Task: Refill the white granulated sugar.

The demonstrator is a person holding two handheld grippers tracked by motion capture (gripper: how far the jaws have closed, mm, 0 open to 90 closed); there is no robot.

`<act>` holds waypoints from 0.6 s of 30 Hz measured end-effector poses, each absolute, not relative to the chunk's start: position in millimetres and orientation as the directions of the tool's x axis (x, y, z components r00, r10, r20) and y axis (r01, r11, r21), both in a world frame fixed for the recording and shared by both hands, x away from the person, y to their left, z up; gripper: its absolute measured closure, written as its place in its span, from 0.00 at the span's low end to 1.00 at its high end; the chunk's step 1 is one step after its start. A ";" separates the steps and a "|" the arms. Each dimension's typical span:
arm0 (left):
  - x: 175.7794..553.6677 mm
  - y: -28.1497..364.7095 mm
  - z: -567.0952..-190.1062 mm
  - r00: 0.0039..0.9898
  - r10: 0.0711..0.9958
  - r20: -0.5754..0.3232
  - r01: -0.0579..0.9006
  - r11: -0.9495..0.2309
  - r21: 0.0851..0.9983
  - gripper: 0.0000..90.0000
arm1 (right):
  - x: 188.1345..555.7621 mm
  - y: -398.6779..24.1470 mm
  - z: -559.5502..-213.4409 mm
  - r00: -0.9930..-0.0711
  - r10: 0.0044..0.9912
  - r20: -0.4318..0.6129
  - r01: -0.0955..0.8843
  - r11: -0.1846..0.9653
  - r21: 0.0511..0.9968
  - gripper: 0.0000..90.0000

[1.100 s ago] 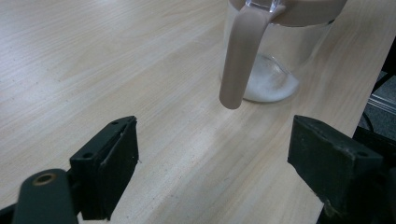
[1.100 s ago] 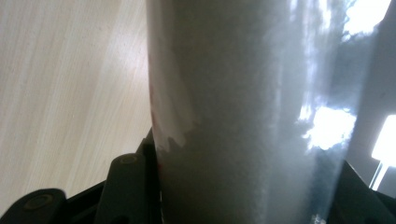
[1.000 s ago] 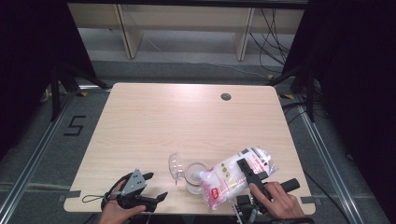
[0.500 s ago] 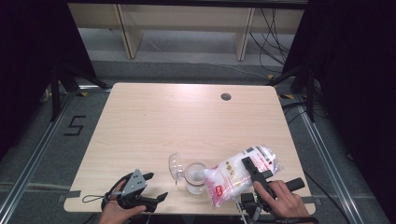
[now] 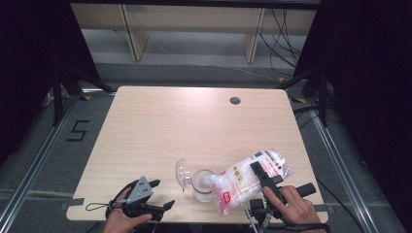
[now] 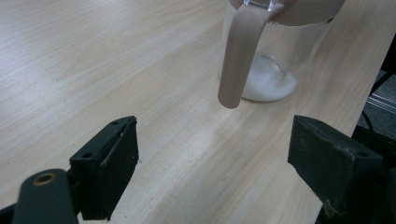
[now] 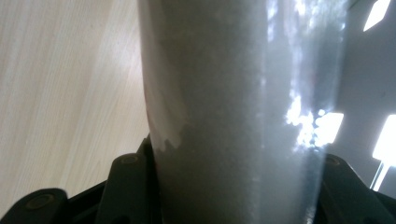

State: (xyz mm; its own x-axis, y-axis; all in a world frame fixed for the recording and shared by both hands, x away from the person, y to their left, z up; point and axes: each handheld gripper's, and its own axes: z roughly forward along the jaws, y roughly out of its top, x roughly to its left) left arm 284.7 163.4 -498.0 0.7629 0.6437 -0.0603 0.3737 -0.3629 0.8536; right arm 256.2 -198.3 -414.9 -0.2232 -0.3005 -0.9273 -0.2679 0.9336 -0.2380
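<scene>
A clear glass jar (image 5: 201, 187) stands near the table's front edge with a thin layer of white powder (image 6: 271, 84) at its bottom. Its lid (image 5: 182, 172) is flipped open to the left, and a beige flap (image 6: 236, 60) hangs down its side. My right gripper (image 5: 257, 170) is shut on a plastic bag of white granules (image 5: 243, 182), which is tilted with its lower end over the jar's mouth. The bag (image 7: 233, 116) sits squeezed between the jaws of my right gripper (image 7: 233, 186). My left gripper (image 5: 163, 194) stands open on the table left of the jar, and nothing lies between the jaws of this left gripper (image 6: 212, 168).
The wooden table (image 5: 194, 126) has a small round cable hole (image 5: 235, 100) at the back right. The jar stands close to the front edge. Shelving and cables lie on the floor beyond the table.
</scene>
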 end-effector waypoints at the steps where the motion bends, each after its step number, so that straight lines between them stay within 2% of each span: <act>1: 284.4 164.5 -496.7 0.759 0.650 -0.044 0.376 -0.383 0.844 0.18 | 256.3 -200.1 -415.0 -0.203 -0.307 -0.930 -0.278 0.929 -0.246 0.58; 5: 285.4 164.4 -498.0 0.762 0.646 -0.038 0.366 -0.382 0.849 0.18 | 252.1 -202.6 -415.9 -0.207 -0.285 -0.936 -0.265 0.937 -0.227 0.59; 7: 283.9 163.5 -497.3 0.757 0.651 -0.055 0.377 -0.367 0.851 0.18 | 252.5 -199.8 -413.8 -0.184 -0.307 -0.934 -0.291 0.924 -0.247 0.59; 9: 285.3 164.6 -497.1 0.768 0.640 -0.033 0.355 -0.381 0.854 0.18 | 250.7 -198.0 -415.2 -0.198 -0.290 -0.936 -0.279 0.932 -0.230 0.59; 10: 284.9 165.6 -496.7 0.763 0.645 -0.038 0.374 -0.393 0.840 0.18 | 250.1 -196.8 -415.7 -0.204 -0.275 -0.939 -0.280 0.936 -0.213 0.59; 12: 283.4 163.9 -496.7 0.757 0.651 -0.057 0.383 -0.372 0.845 0.18 | 251.1 -193.2 -413.6 -0.185 -0.310 -0.933 -0.307 0.920 -0.245 0.59; 13: 283.9 163.9 -497.0 0.761 0.645 -0.061 0.383 -0.371 0.846 0.18 | 251.3 -191.7 -414.3 -0.192 -0.295 -0.936 -0.303 0.925 -0.229 0.59; 16: 285.2 164.7 -496.7 0.772 0.634 -0.038 0.363 -0.390 0.846 0.18 | 253.2 -189.1 -409.4 -0.166 -0.332 -0.928 -0.318 0.909 -0.269 0.59; 18: 285.2 164.4 -497.0 0.771 0.636 -0.037 0.361 -0.388 0.848 0.18 | 252.1 -192.9 -413.2 -0.193 -0.260 -0.946 -0.282 0.938 -0.201 0.59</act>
